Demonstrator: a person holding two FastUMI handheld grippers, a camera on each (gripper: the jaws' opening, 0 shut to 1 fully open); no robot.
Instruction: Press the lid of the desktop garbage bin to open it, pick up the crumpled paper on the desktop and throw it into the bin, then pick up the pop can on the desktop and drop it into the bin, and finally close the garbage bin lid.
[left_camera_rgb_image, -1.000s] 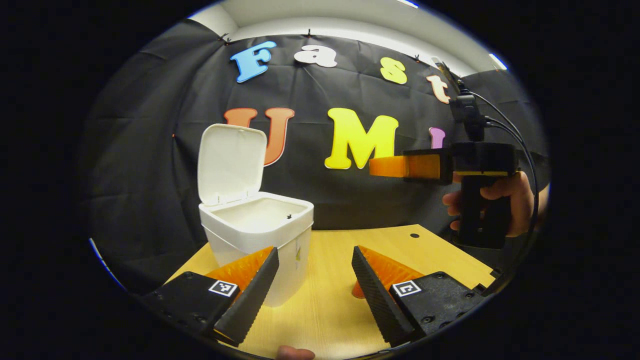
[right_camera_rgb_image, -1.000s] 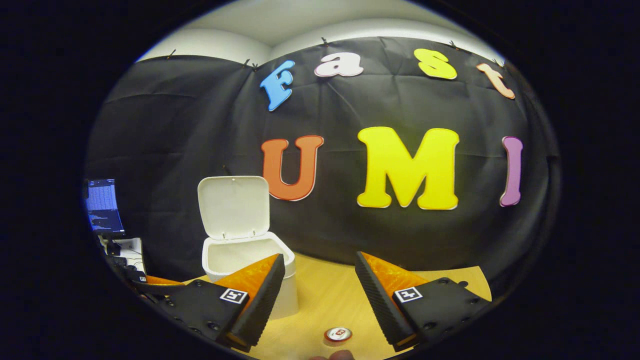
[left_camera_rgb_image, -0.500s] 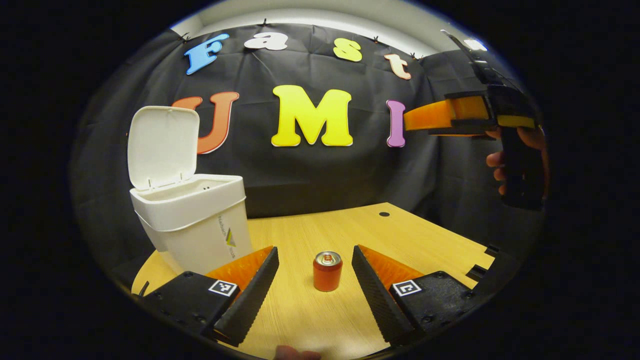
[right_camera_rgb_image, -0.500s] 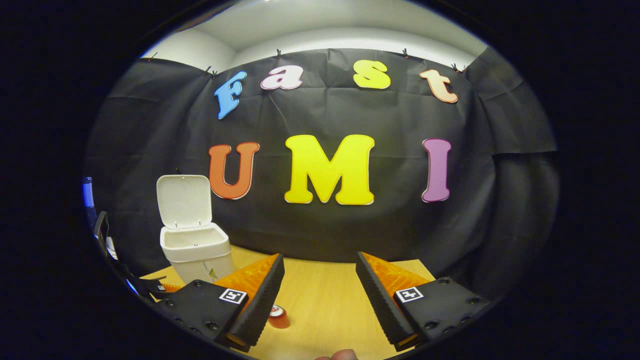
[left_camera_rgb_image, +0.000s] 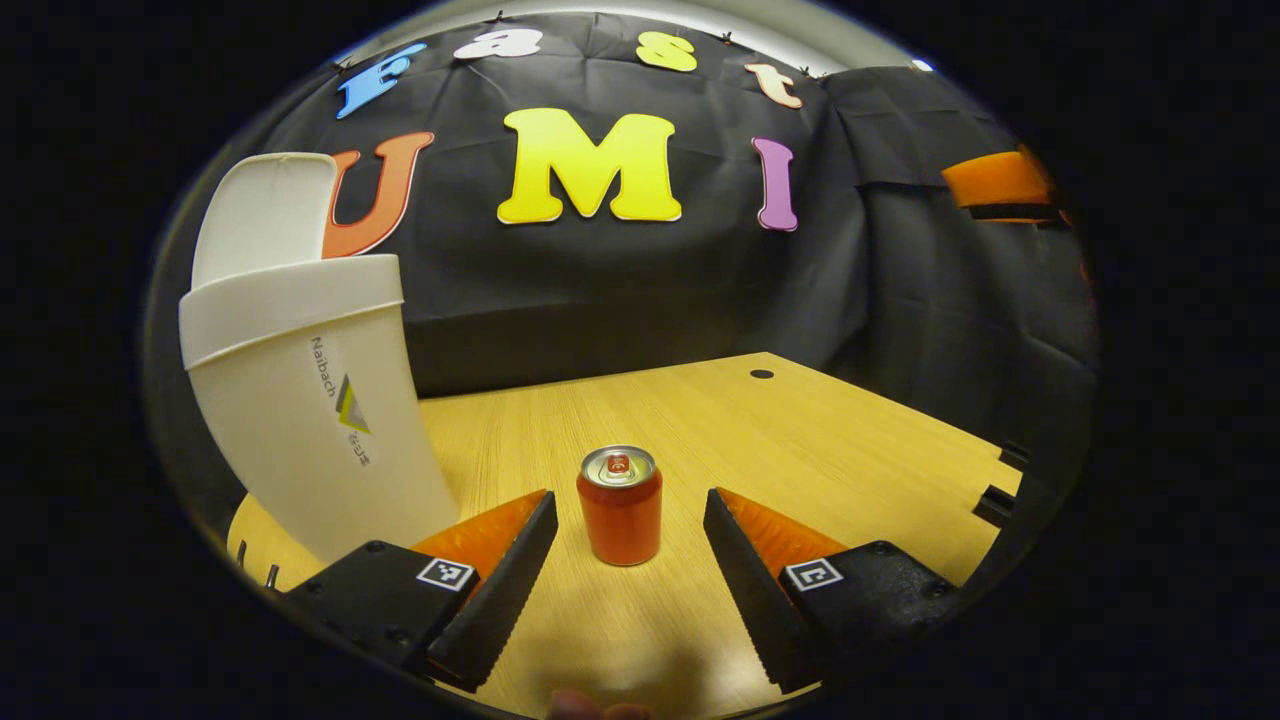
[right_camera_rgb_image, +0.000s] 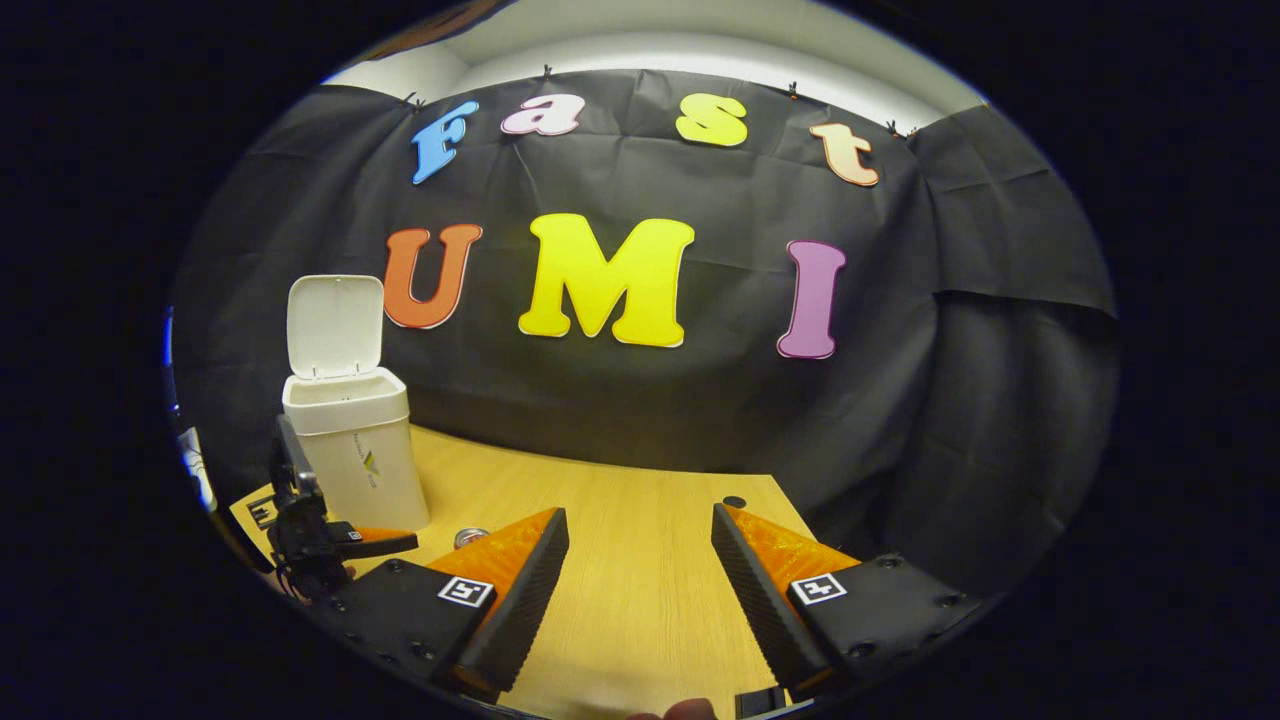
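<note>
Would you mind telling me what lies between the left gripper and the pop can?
Nothing but bare tabletop. In the left gripper view the left gripper, jaws open, frames the upright pop can, which stands just ahead, untouched.

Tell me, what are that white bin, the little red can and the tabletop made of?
The bin looks like matte white plastic: smooth moulded walls, thin hinged lid standing open. The pop can seems to be metal, likely aluminium: shiny silver top with a pull tab, glossy red sides. The table shows a pale wood grain, possibly a laminate; I cannot tell which.
</note>
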